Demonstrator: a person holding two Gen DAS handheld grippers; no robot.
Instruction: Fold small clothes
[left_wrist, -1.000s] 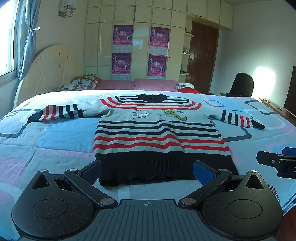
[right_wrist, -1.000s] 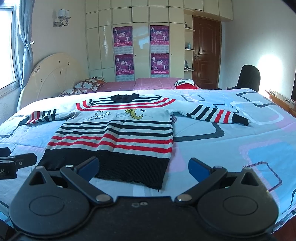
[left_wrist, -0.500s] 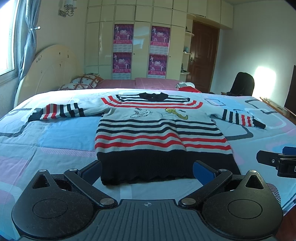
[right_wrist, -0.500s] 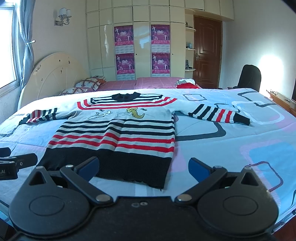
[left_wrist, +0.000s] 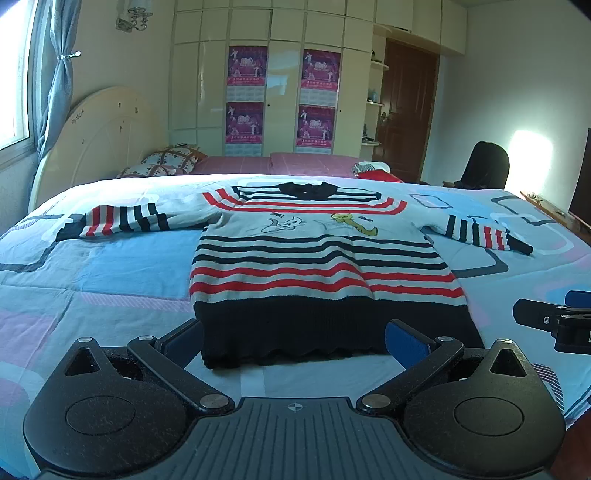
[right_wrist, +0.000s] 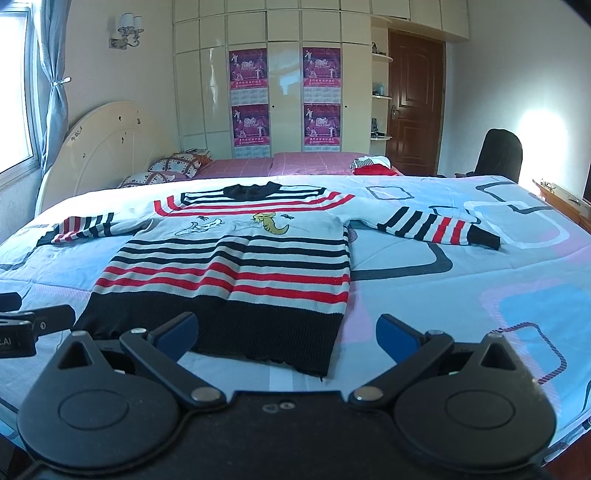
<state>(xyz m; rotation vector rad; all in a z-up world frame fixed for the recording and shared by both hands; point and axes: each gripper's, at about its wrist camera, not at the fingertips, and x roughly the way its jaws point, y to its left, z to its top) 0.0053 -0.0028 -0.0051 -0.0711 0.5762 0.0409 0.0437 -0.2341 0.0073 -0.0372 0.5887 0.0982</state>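
A small striped sweater (left_wrist: 314, 266) in white, red and black lies flat and face up on the bed, both sleeves spread out to the sides; it also shows in the right wrist view (right_wrist: 236, 266). Its black hem is nearest to me. My left gripper (left_wrist: 293, 341) is open and empty, just in front of the hem's middle. My right gripper (right_wrist: 286, 334) is open and empty, in front of the hem's right corner. The right gripper's tip shows in the left wrist view (left_wrist: 554, 321), the left gripper's tip in the right wrist view (right_wrist: 33, 321).
The bed has a light blue patterned sheet (left_wrist: 92, 273). A cream headboard (right_wrist: 107, 147) and pillows (right_wrist: 181, 164) stand at the left. A second pink bed (right_wrist: 295, 162) with clothes (right_wrist: 369, 166), a wardrobe, a door and a dark chair (right_wrist: 498, 155) lie beyond.
Both views have risen slightly and tilted a little; the sweater sits marginally lower in frame. Both grippers stay open and the sweater has not moved.
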